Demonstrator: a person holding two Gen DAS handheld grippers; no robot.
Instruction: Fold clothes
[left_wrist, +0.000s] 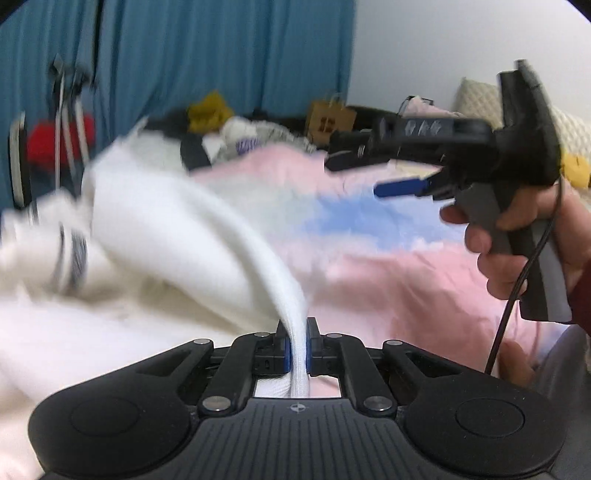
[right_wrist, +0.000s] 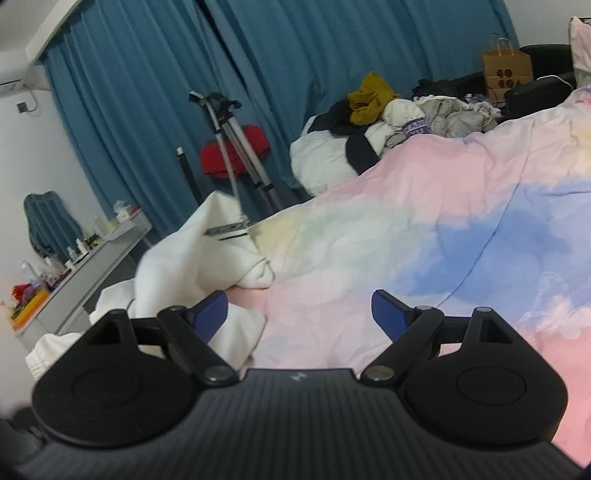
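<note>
A white knit garment (left_wrist: 159, 236) with dark stripes at one cuff is lifted and blurred over the pastel bedspread (left_wrist: 388, 280). My left gripper (left_wrist: 297, 350) is shut on a bunched fold of it. My right gripper (right_wrist: 299, 314) is open and empty, hovering above the bed; it also shows in the left wrist view (left_wrist: 369, 177), to the right of the garment. In the right wrist view the garment (right_wrist: 192, 266) lies at the left, by the left blue pad (right_wrist: 210, 314).
A heap of other clothes (right_wrist: 399, 118) lies at the bed's far side, with a brown paper bag (right_wrist: 506, 74) behind. A tripod (right_wrist: 236, 147) stands before blue curtains (right_wrist: 258, 55). A cluttered shelf (right_wrist: 74, 269) is at the left.
</note>
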